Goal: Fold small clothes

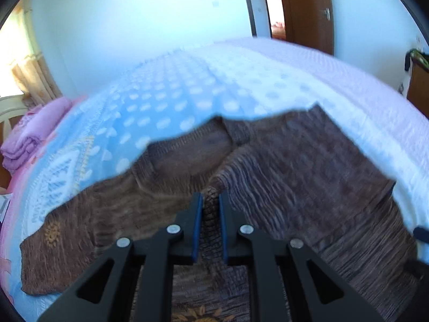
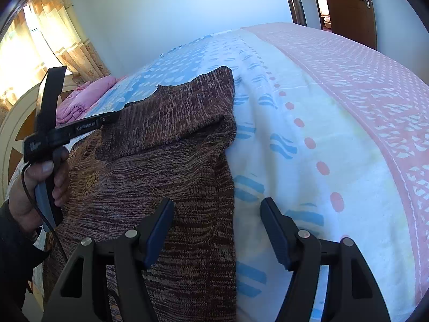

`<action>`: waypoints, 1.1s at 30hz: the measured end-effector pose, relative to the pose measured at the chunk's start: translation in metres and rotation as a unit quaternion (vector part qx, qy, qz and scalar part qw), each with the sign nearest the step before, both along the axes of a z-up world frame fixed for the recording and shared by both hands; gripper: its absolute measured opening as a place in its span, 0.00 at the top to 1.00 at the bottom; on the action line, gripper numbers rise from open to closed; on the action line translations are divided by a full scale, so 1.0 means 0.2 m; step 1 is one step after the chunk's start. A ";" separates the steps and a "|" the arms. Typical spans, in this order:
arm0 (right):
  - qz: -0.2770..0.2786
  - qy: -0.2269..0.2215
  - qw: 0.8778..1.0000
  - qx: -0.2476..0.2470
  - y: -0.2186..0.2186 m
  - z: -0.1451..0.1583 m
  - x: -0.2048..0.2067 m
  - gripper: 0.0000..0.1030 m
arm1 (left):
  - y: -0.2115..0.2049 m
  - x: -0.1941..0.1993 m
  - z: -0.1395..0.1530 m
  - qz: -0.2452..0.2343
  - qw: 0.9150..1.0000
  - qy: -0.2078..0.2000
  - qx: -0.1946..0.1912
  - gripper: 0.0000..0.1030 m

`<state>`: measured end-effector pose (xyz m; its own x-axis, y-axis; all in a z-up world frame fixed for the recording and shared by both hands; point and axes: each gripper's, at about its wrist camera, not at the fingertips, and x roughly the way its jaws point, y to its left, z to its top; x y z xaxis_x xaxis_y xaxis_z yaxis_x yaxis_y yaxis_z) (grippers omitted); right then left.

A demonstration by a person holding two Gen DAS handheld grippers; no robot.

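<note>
Brown knit sweater (image 2: pixel 171 177) lies spread on the bed (image 2: pixel 308 134), on a sheet w/ blue dots near the left and pink pattern at the far right. From my left wrist cam, the left gripper (image 1: pixel 210 201) is clenched on a bunched fold of the sweater, blue pads pressing it from both sides; the knit rises in a ridge right at the tips. Pic is motion-blurred, so fine detail is hard to tell. From the right wrist cam, the right gripper (image 2: pixel 217 214) is released, jaws wide apart, nothing pinched; the sweater's right edge sits between them, left finger over the knit, right finger over bare sheet. One sleeve (image 2: pixel 166 123) is folded across the body at the far end. At the left edge I see a hand (image 2: pixel 40 187) holding the other gripper's handle. Pink folded bedding (image 2: pixel 85 99) sits far left, by the curtain (image 2: pixel 67 32). Wooden door (image 2: pixel 351 8) far right.
</note>
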<state>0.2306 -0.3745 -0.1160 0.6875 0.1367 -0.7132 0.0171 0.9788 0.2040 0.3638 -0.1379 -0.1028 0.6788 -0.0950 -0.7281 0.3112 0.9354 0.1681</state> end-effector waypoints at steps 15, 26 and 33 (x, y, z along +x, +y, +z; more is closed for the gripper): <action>0.046 -0.011 0.999 -0.010 0.11 0.18 0.14 0.31 | 0.04 0.01 -0.02 0.068 0.996 -0.006 0.049 0.30; 0.101 0.085 0.990 -0.048 0.33 0.04 0.62 0.31 | 0.17 0.03 -0.16 0.096 0.994 0.006 0.048 0.19; 0.134 0.047 0.986 -0.087 0.49 0.15 0.57 0.31 | 0.29 -0.04 -0.05 0.106 0.994 0.011 0.000 0.20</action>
